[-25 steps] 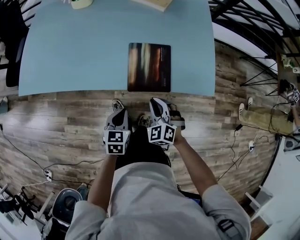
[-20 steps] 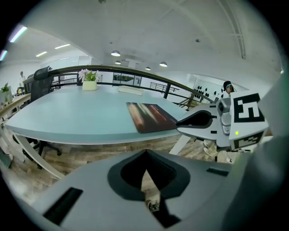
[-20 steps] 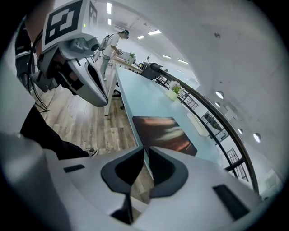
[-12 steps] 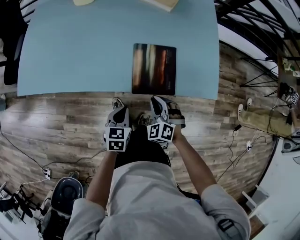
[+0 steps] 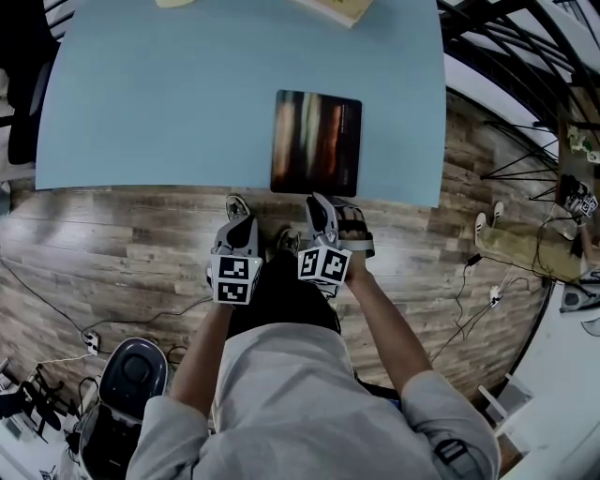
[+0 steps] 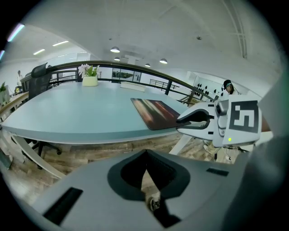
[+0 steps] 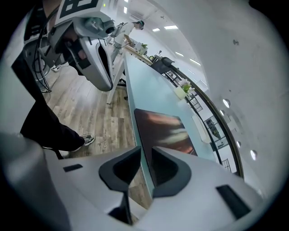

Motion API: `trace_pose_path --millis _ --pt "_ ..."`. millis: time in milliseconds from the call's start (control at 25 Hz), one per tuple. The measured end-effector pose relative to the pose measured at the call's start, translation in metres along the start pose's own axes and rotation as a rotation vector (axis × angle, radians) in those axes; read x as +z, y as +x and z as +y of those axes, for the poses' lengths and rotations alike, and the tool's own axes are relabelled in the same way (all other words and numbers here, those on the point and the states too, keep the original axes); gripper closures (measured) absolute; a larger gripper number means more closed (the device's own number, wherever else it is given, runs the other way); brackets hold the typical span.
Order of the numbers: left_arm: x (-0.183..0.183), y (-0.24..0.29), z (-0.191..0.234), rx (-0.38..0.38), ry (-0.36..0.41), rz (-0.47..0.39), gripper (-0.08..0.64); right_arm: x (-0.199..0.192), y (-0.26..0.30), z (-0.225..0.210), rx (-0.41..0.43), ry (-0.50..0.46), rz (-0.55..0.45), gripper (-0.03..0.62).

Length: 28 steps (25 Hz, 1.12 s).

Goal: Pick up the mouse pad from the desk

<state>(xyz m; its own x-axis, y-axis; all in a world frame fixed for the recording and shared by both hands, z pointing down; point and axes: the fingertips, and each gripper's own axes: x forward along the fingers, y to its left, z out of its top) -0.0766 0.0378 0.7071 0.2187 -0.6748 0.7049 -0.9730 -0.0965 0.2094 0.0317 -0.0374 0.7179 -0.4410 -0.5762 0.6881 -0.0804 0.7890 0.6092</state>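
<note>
The mouse pad (image 5: 316,142), dark with reddish streaks, lies flat on the light blue desk (image 5: 169,103), its near side along the front edge. Both grippers hang in front of the person's body, over the wooden floor and short of the desk. My left gripper (image 5: 236,217) points at the desk edge left of the pad, and its jaws meet (image 6: 145,153). My right gripper (image 5: 320,204) sits just below the pad's near edge. A narrow gap shows between its jaws (image 7: 145,151), lined up with the pad (image 7: 165,131). Neither gripper holds anything.
A potted plant (image 6: 90,76) and a pale flat object (image 5: 333,7) stand at the desk's far side. A black office chair (image 5: 19,84) is at the left end. Cables (image 5: 56,309) and a round wheeled base (image 5: 131,380) are on the floor behind.
The desk and pad have slid slightly right and down in the head view. Both grippers stay at about the same place in front of the body.
</note>
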Motion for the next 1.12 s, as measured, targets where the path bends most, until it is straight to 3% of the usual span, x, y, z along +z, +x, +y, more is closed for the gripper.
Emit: trace_pose_path --millis 760,1120 --pt "-0.004 0.001 0.011 0.022 -0.101 -0.002 0.548 -0.001 0.013 -0.003 0.034 -0.032 0.009 0.499" --pt "0.0 0.001 0.011 0.016 -0.106 -0.003 0.548 0.0 0.014 -0.003 0.05 -0.031 0.014 0.5"
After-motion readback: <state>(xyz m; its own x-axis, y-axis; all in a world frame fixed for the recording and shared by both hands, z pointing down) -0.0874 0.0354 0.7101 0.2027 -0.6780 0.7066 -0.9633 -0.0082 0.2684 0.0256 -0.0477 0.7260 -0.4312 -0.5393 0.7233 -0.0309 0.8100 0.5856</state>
